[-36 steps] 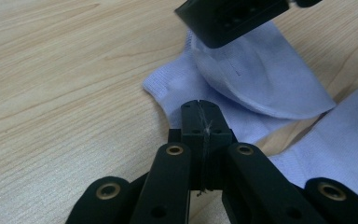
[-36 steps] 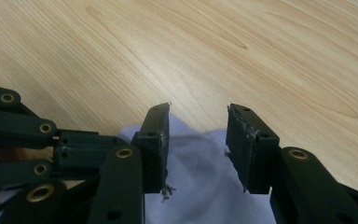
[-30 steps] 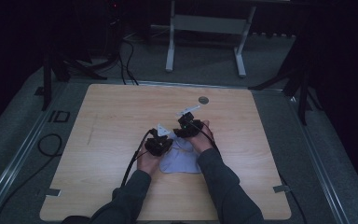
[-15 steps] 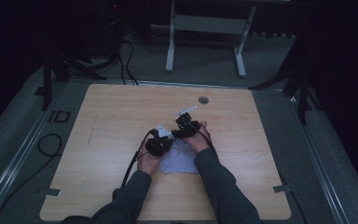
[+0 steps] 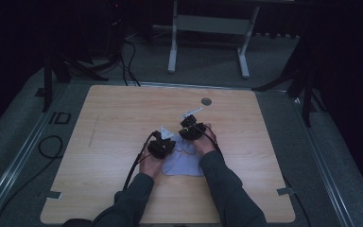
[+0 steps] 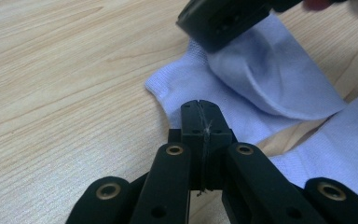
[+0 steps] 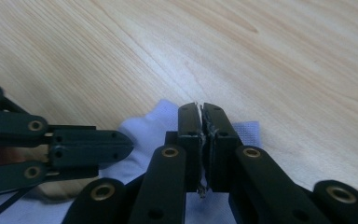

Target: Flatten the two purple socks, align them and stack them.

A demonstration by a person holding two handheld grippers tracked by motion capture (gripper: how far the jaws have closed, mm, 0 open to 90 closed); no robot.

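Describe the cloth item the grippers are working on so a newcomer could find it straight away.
Start from the wooden table and look just near of its middle, between the person's two hands. There lies a pale lilac sock, with the left gripper and right gripper at its far edge. It is the one soft, light-coloured thing among black hardware.

Looks like a dim lab or recording studio. Wooden table (image 5: 123, 113) on grey carpet, black stands and floor cables (image 5: 127, 56) at 11 o'clock.

High view dim and underexposed, surroundings beyond the table (image 5: 123, 123) edges near black; both gripper views bright, evenly lit, wood grain sharp, nearest black jaws slightly soft, faint shadow beneath them.
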